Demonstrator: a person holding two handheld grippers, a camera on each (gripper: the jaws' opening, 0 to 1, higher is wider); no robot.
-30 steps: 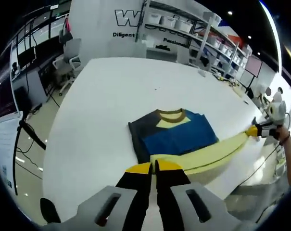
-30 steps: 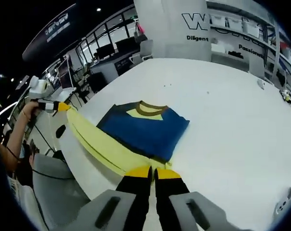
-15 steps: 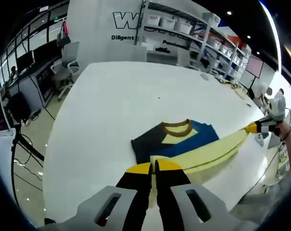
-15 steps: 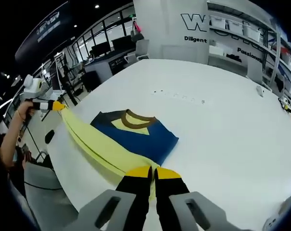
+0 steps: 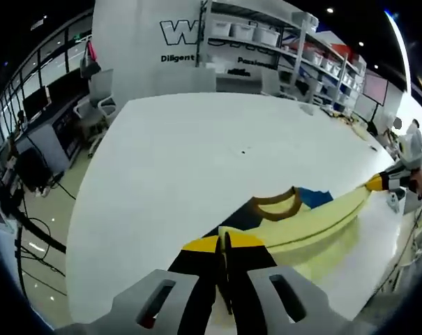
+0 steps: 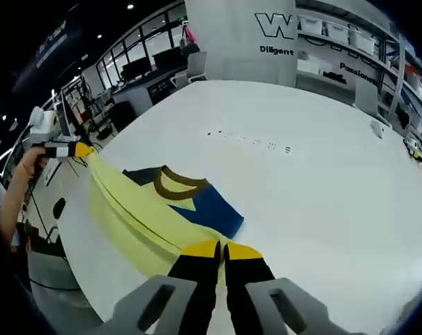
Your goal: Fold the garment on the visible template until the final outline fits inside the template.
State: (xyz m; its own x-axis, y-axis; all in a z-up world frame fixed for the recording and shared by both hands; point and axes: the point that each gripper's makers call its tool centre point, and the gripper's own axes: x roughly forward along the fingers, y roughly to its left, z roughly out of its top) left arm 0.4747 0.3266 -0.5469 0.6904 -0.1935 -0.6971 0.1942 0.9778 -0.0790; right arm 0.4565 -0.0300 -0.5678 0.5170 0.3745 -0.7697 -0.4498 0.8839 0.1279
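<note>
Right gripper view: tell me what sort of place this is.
Probably an open-plan office or lab workspace: a large white table holding the garment, a wall with company lettering, shelving with bins, and desks with monitors and office chairs behind.

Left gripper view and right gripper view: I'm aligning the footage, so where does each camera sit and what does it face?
Left gripper view: rides the left gripper, looks along its fingers over the garment on the white table; the right gripper enters at right.
Right gripper view: rides the right gripper, faces the garment; the left gripper and a hand show at left.
Shared: garment, table, lettered wall.
</note>
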